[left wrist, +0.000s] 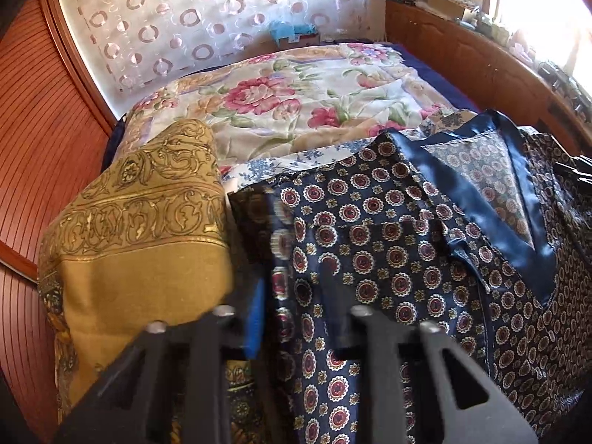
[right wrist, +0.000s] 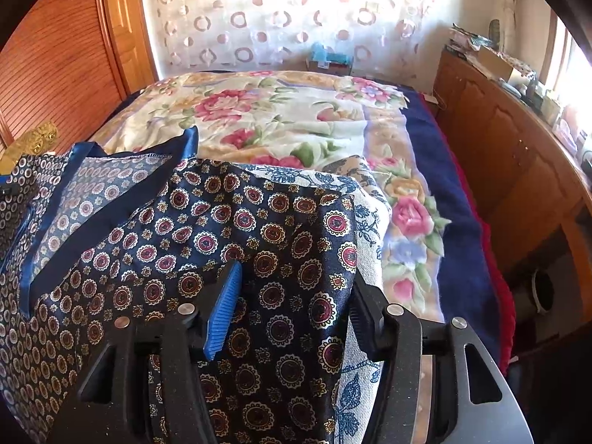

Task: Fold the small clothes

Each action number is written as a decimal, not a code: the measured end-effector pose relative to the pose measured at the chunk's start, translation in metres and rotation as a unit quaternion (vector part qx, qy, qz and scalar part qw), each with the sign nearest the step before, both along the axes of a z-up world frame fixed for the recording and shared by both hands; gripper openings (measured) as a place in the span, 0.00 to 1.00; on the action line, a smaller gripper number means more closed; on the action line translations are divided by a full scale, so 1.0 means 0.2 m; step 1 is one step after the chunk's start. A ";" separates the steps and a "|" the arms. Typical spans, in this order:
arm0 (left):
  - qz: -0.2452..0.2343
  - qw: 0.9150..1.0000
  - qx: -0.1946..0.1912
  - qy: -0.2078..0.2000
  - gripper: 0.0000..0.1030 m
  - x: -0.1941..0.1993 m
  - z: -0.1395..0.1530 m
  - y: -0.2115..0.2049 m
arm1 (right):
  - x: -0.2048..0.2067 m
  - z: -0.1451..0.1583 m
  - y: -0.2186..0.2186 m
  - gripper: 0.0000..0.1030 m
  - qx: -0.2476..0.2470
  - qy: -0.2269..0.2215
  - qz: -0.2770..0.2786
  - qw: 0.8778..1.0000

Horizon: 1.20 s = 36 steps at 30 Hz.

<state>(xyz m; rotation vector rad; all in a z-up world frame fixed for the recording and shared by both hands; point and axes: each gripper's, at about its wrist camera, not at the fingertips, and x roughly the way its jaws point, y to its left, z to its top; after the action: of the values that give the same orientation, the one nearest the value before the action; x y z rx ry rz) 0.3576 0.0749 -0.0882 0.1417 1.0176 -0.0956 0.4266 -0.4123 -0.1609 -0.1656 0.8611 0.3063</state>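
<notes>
Two grippers sit low over the bed. Your left gripper [left wrist: 292,288] is clenched on a fold of the navy medallion-print garment [left wrist: 388,259], with the mustard patterned cloth [left wrist: 140,244] just beside it at nine o'clock. Your right gripper [right wrist: 292,296] stands released, jaws apart, with the garment's other edge lying between its fingers [right wrist: 225,303], unpinched. At twelve o'clock beyond the garment spreads the floral bedspread [right wrist: 266,118].
</notes>
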 end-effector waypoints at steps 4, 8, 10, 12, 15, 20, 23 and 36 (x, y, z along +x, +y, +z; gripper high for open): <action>-0.011 0.999 -0.001 -0.034 0.01 -0.06 0.06 -0.01 | 0.00 0.00 -0.01 0.57 -0.001 0.000 -0.003 1.000; -0.019 0.996 -0.023 -0.082 0.00 -0.15 0.19 -0.02 | 0.01 -0.01 -0.01 0.59 -0.003 -0.001 -0.005 1.000; -0.021 0.994 -0.039 -0.104 0.00 -0.20 0.27 -0.02 | 0.01 -0.01 -0.01 0.61 -0.003 -0.001 -0.007 1.000; -0.025 0.992 -0.054 -0.116 0.00 -0.24 0.32 -0.02 | 0.01 -0.01 -0.01 0.63 -0.001 0.001 -0.011 1.000; -0.040 0.991 -0.047 -0.119 0.00 -0.28 0.35 -0.05 | 0.00 -0.01 -0.01 0.64 0.001 0.003 -0.010 1.000; -0.024 0.993 -0.024 -0.111 0.09 -0.25 0.34 0.00 | 0.00 -0.02 -0.01 0.66 -0.005 0.000 -0.013 1.000; -0.032 0.995 -0.014 -0.091 0.20 -0.21 0.30 0.02 | 0.00 -0.02 -0.01 0.67 -0.005 0.001 -0.013 1.000; -0.005 0.999 0.035 0.014 0.23 0.02 0.00 0.02 | 0.01 -0.02 -0.01 0.67 -0.006 0.000 -0.013 1.000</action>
<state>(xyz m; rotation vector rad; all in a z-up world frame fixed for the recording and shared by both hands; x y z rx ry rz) 0.3620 0.0789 -0.0886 0.2097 1.0484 -0.0713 0.4279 -0.4139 -0.1655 -0.1650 0.8642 0.2760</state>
